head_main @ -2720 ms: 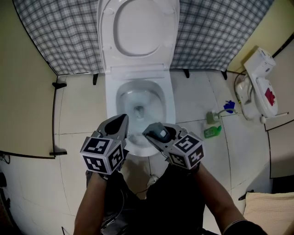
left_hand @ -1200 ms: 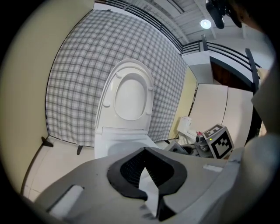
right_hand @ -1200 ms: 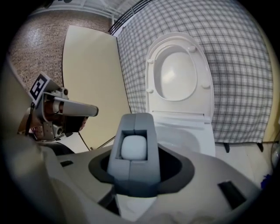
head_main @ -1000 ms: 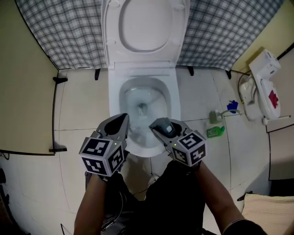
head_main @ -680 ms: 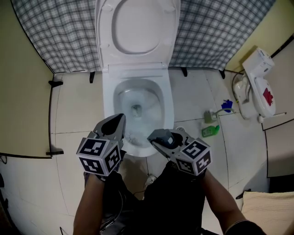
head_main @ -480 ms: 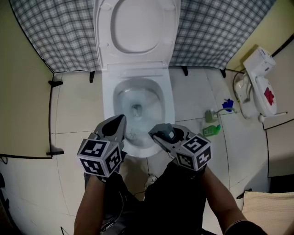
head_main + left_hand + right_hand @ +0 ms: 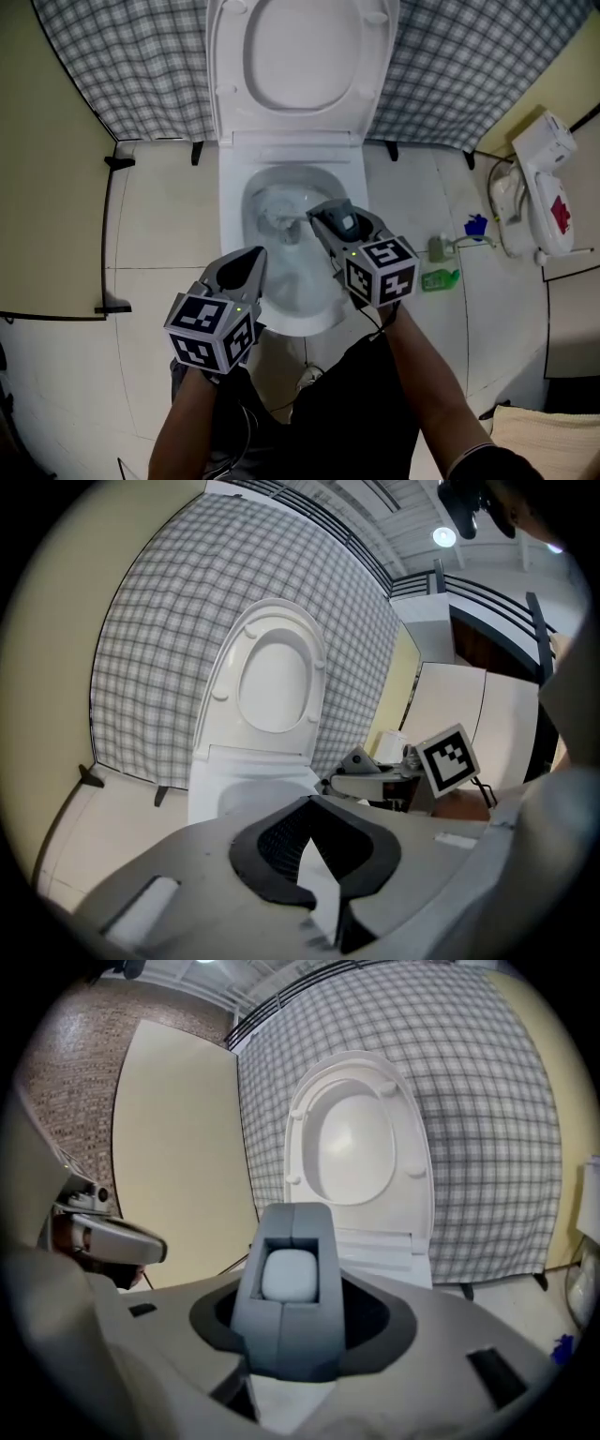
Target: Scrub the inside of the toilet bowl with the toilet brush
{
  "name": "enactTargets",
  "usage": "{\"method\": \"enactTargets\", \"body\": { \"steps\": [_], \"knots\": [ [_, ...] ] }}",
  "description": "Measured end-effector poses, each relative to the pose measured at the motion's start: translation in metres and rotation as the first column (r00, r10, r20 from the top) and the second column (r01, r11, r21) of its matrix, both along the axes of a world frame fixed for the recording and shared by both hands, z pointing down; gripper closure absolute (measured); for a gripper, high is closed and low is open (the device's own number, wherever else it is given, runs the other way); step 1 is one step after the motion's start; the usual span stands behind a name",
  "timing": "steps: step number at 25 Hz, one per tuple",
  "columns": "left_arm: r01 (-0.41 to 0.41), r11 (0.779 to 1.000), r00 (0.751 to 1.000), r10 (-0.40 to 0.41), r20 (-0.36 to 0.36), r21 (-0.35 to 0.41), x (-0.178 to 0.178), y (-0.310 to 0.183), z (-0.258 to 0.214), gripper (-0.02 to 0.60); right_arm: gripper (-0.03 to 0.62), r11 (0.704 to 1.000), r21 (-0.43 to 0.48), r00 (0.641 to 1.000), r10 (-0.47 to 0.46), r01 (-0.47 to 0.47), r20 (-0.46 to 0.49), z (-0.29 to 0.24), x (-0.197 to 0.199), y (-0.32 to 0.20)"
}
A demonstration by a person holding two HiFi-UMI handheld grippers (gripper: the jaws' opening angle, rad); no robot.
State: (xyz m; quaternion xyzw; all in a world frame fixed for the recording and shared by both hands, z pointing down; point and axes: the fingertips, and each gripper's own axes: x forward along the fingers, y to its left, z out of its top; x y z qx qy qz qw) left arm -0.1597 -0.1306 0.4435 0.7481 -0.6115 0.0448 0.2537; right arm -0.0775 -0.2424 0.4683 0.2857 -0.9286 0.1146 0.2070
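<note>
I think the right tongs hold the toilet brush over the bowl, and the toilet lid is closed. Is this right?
Not quite. The toilet lid is raised, not closed, and the head view shows the bowl open below it. The rest stands: the right tongs hold the toilet brush over the bowl.

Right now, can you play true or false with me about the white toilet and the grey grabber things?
1. The white toilet lid is flipped up. True.
2. The right gripper holds the grey toilet brush handle above the white toilet bowl. True.
3. The green plastic bottle lies inside the bowl. False: it lies on the pale floor tiles, to the right of the toilet.
4. A plain red cloth hangs behind the toilet. False: the grey-and-white checked cloth hangs there.
</note>
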Motion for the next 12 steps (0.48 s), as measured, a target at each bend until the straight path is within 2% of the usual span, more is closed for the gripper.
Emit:
{"method": "enactTargets", "body": {
  "steps": [7, 12],
  "knots": [
    [-0.002, 1.0, 1.0, 0.002, -0.023, 0.007, -0.001, 0.001, 0.002, 0.572, 0.368, 0.994, 0.089, 0.998, 0.061, -0.061, -0.003, -0.004, -0.017, -0.031],
    [0.009, 1.0, 0.999, -0.008, -0.042, 0.01, -0.006, 0.003, 0.001, 0.572, 0.367, 0.994, 0.087, 0.998, 0.063, -0.061, -0.02, 0.006, -0.023, -0.038]
  ]
}}
